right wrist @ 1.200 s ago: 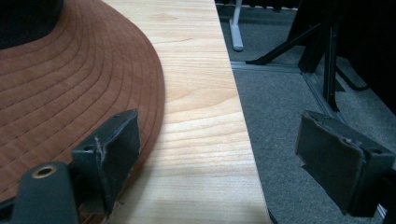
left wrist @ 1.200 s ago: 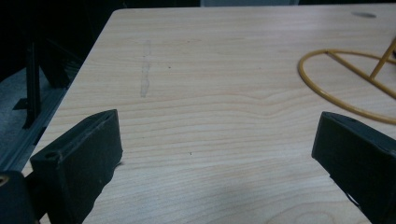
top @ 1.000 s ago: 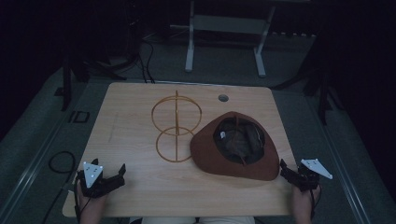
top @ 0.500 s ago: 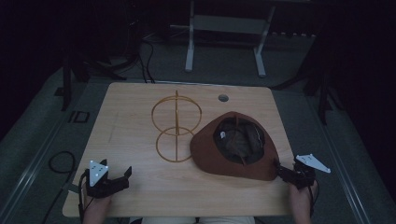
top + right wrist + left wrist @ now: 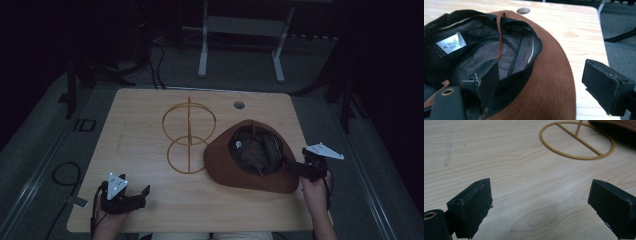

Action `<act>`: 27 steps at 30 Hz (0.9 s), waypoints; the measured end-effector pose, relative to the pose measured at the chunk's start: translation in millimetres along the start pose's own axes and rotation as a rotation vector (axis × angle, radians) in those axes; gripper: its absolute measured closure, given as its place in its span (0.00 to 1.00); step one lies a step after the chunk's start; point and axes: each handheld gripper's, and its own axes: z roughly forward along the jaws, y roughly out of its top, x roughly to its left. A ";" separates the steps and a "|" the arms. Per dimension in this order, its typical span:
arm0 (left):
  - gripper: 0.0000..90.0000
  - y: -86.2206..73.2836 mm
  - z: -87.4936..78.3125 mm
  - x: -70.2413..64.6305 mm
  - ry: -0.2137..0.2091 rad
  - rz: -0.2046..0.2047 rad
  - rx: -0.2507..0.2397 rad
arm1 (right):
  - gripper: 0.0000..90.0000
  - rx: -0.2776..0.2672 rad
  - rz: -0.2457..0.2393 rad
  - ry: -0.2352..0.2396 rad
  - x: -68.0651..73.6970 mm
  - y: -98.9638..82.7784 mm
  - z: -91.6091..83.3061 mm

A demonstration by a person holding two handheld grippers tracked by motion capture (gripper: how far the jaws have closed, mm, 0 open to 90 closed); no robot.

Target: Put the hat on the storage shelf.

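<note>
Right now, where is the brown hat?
In the high view the brown hat lies upside down on the table's right side, beside the gold wire stand, with the right tool at its brim.

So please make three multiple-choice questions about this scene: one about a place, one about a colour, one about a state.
1. Where does the hat lie?
A. on the floor
B. on the table's right part
C. on the stand

2. What colour is the wire stand?
A. golden yellow
B. blue
C. white

3. How is the right gripper?
A. shut on the stand
B. shut, empty
C. open, one jaw inside the hat

Answers:
1. B: in the high view it rests on the table, beside the stand.
2. A: its rings look golden.
3. C: the right gripper view shows its jaws apart, straddling the brim.
</note>
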 end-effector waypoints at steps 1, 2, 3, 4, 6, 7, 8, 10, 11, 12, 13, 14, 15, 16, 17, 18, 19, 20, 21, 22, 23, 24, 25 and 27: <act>0.07 -0.2 0.5 -0.9 0.001 0.010 0.003 | 0.16 0.011 -0.005 -0.010 0.7 2.2 3.0; 0.07 -0.1 0.6 -1.4 -0.008 0.020 0.005 | 0.15 0.027 -0.012 -0.016 1.6 4.7 6.0; 0.07 0.0 0.7 -2.4 -0.003 0.022 0.004 | 0.14 0.036 -0.014 -0.011 2.2 7.3 9.0; 0.07 0.2 0.7 -3.0 -0.004 0.025 0.002 | 0.14 0.047 -0.018 -0.006 2.6 10.1 11.5; 0.07 0.6 0.1 -3.7 -0.001 0.030 -0.003 | 0.14 0.047 -0.013 0.021 3.7 16.4 15.3; 0.07 0.7 0.0 -3.9 -0.006 0.032 -0.008 | 0.14 0.058 -0.016 0.016 4.4 19.5 18.3; 0.07 0.6 0.2 -4.2 -0.001 0.037 -0.003 | 0.14 0.065 -0.016 0.004 4.9 22.5 21.8; 0.07 0.2 0.6 -4.3 -0.009 0.038 0.000 | 0.14 0.080 -0.012 -0.014 4.7 28.0 29.9; 0.07 0.0 0.9 -4.5 -0.006 0.040 0.001 | 0.14 0.083 -0.005 -0.015 4.5 29.9 32.5; 0.07 0.0 1.0 -4.5 -0.004 0.042 0.006 | 0.14 0.076 -0.004 -0.023 4.1 32.1 35.3; 0.07 0.0 1.1 -4.3 -0.010 0.045 0.007 | 0.14 0.068 -0.011 -0.038 4.4 34.4 37.7; 0.07 -0.1 1.4 -4.5 -0.002 0.046 0.006 | 0.14 0.067 -0.020 -0.039 4.8 36.4 40.4; 0.07 -0.1 1.3 -4.5 -0.001 0.047 0.006 | 0.14 0.065 -0.027 -0.045 5.3 38.5 44.0; 0.07 -0.1 1.1 -4.2 -0.010 0.046 0.002 | 0.14 0.068 -0.027 -0.049 5.3 39.7 46.0; 0.07 -0.2 0.9 -4.1 -0.008 0.043 -0.003 | 0.14 0.073 -0.028 -0.047 5.2 41.0 48.8; 0.07 0.0 0.8 -4.0 -0.007 0.042 -0.003 | 0.14 0.078 -0.030 -0.047 5.0 42.3 51.5; 0.07 0.1 0.7 -3.8 -0.013 0.042 -0.005 | 0.14 0.085 -0.027 -0.051 4.7 43.4 54.4; 0.07 0.0 0.5 -3.8 -0.010 0.043 -0.006 | 0.16 0.095 -0.021 -0.048 4.3 44.4 57.0; 0.07 0.1 0.5 -3.8 -0.008 0.045 -0.006 | 0.21 0.114 -0.014 -0.035 3.7 45.6 59.7; 0.07 0.1 0.4 -3.7 -0.013 0.043 -0.007 | 0.22 0.133 -0.014 -0.025 3.3 46.6 62.6; 0.07 0.1 0.3 -3.6 -0.008 0.042 -0.006 | 0.22 0.153 -0.018 -0.020 3.4 47.6 66.6; 0.07 0.1 0.3 -3.6 -0.008 0.042 -0.006 | 0.22 0.163 -0.021 -0.023 3.7 48.0 69.2; 0.07 -0.1 0.3 -3.5 -0.018 0.042 -0.005 | 0.22 0.176 -0.026 -0.024 3.6 48.8 73.0; 0.07 -0.2 0.1 -3.7 -0.012 0.048 -0.004 | 0.22 0.190 -0.028 -0.034 3.5 50.3 78.3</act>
